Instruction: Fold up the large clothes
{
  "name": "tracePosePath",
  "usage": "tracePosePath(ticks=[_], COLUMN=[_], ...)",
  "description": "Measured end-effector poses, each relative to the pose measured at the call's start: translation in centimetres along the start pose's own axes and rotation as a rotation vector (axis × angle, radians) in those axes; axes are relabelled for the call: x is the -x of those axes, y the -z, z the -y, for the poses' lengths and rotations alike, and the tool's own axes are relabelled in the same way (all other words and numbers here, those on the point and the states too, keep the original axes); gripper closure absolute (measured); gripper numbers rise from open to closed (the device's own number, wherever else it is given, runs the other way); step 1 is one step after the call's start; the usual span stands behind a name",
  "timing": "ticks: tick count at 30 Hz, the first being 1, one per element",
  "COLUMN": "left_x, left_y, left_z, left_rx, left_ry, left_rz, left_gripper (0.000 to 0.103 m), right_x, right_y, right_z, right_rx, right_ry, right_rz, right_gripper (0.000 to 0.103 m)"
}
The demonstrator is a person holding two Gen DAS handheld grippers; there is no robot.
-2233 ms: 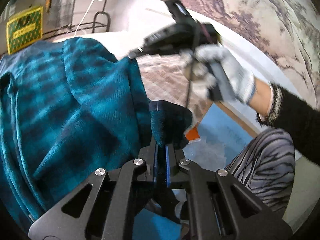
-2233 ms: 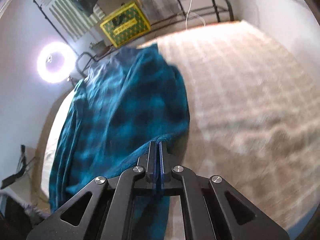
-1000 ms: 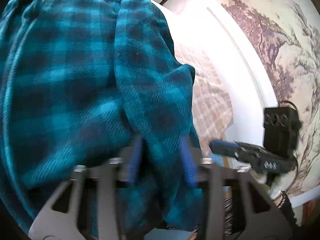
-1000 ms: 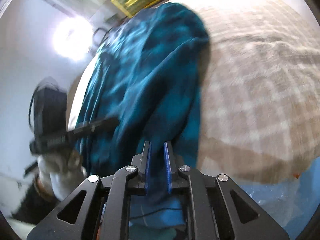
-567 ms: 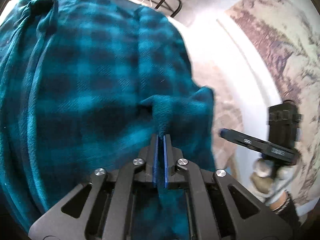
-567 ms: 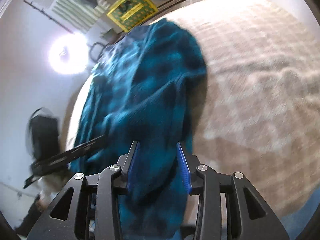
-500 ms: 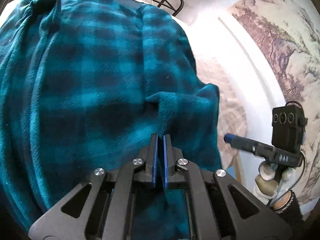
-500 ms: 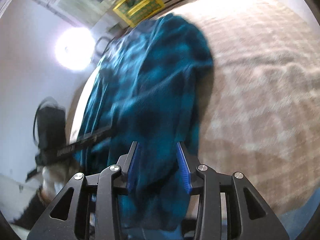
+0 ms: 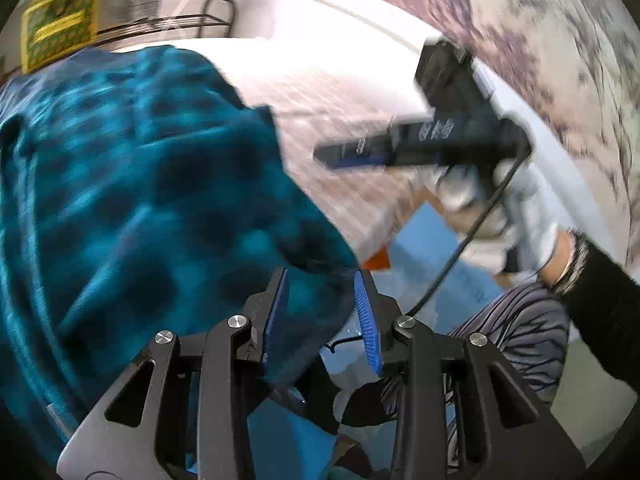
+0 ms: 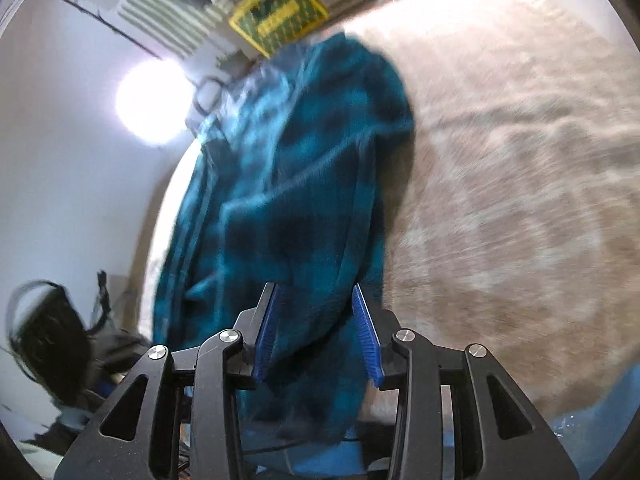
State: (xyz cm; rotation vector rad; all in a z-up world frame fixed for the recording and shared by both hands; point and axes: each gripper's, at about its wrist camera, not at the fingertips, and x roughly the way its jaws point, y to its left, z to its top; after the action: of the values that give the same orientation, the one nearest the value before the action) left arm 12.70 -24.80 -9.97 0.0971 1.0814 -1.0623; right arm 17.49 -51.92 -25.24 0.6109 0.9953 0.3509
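Left wrist view:
Left gripper (image 9: 322,318): fingers spread, teal plaid garment (image 9: 132,200) hem lying loose between its 2 blue pads.
Right gripper (image 9: 332,156): held in a gloved hand (image 9: 500,216) over the bed (image 9: 340,92), apart from the cloth; its jaw state cannot be told here.

Right wrist view:
Right gripper (image 10: 316,330): fingers spread, garment hem between the pads, unpinched.
Garment (image 10: 288,200): lies lengthwise on the beige checked bed (image 10: 520,184), its near end draped over the bed's edge.
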Motion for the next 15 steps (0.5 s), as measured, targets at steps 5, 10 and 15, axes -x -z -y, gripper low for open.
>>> tracePosePath(ticks=[5, 10, 15], left_x=[-5.0, -8.3, -4.0], left_y=[-0.4, 0.5, 0.7], left_z=[3.8, 3.2, 0.6], left_rx=[-0.143, -0.182, 0.004], left_ry=[-0.055, -0.118, 0.131], left_rz=[-0.091, -0.138, 0.019], left_gripper=[0.068, 0.092, 0.093], right_x=[5.6, 6.6, 6.1], right_y=[1.5, 2.3, 1.9], right_z=[1.8, 4.4, 4.3], right_rx=[-0.065, -0.156, -0.131], right_ry=[-0.014, 0.007, 0.008], right_rz=[0.149, 0.171, 0.161], right_gripper=[0.066, 0.066, 0.066])
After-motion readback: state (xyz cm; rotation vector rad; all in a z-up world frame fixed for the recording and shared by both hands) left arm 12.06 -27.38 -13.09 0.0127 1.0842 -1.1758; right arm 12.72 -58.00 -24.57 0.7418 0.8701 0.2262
